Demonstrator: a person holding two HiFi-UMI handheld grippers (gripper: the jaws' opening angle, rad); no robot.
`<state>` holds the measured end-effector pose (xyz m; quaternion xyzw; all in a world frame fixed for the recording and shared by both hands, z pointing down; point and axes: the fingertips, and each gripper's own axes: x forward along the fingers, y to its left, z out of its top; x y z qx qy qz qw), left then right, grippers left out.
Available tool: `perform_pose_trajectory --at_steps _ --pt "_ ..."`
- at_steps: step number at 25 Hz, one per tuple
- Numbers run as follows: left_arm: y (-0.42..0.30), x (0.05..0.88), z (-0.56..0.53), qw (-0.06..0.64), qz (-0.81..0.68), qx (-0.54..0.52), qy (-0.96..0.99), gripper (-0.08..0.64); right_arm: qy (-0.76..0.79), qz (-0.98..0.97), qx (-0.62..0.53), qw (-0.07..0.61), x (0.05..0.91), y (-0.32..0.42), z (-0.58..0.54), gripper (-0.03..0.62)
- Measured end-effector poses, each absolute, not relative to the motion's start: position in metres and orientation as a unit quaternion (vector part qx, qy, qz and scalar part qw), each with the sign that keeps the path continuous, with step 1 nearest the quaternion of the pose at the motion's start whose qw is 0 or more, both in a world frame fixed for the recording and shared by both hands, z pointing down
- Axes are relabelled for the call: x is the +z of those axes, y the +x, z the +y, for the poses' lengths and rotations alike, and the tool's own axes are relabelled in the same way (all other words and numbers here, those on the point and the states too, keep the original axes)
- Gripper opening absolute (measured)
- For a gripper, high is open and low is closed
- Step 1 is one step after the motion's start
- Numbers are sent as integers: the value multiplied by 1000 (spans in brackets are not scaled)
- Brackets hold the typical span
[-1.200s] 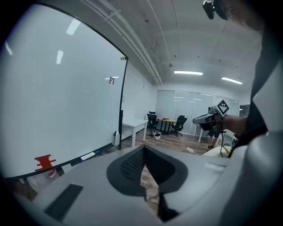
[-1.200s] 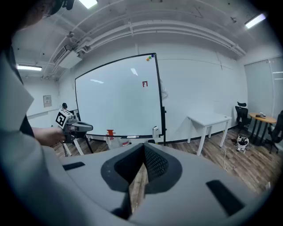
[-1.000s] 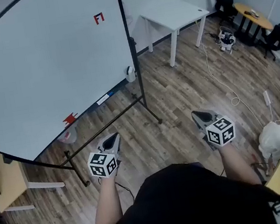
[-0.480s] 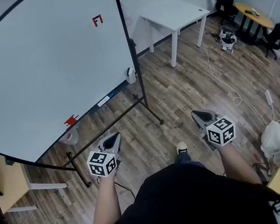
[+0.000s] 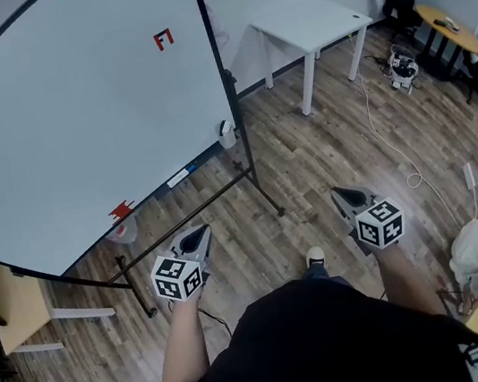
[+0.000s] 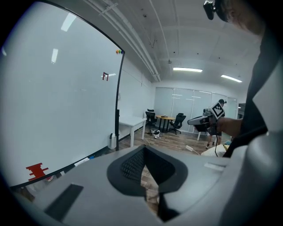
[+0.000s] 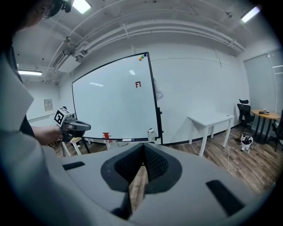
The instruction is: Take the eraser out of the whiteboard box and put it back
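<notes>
Jaws first: both pairs are closed tip to tip with nothing between them. That holds for the left gripper [image 6: 143, 152] and the right gripper [image 7: 142, 159] alike, and only wooden plank floor [image 5: 309, 174] shows past the pads.

I hold both grippers out low in front of me, well apart from the large white whiteboard on its black stand [image 5: 73, 122]. The board fills my view from 9 to 12 o'clock.

The small white box [image 5: 224, 130] hangs at the board's lower right corner, just beside the black upright post [image 5: 222, 79], at about 11 o'clock from where I stand. I take it for the whiteboard box. I cannot make out the eraser from here, so I assume it sits inside.

The step in hand is the approach, and I judge the task barely begun. To do it well:

- I walk in toward 11 o'clock and mind the black foot bar of the stand [image 5: 262, 192] on the floor between me and the box.
- I lead with the right gripper, which is nearer the box, and keep the left one off the board.
- I open the jaws wide before reaching the box, not over it.
- I come down from above and line the jaws across the eraser's narrow side.
- I lift straight up so the box does not swing on the post.
</notes>
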<state>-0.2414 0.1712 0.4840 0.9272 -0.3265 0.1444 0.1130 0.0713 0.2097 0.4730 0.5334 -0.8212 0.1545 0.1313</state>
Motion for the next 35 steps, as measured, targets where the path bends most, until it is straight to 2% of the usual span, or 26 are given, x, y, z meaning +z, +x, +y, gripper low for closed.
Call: perform_pose_trajectory --at_steps 18,35 --pt "-181 506 79 153 -360 143 909 11 480 -848 158 162 492 114 89 -5" --pt "-117 497 24 158 -415 167 880 11 400 -887 167 160 500 161 2 -5"
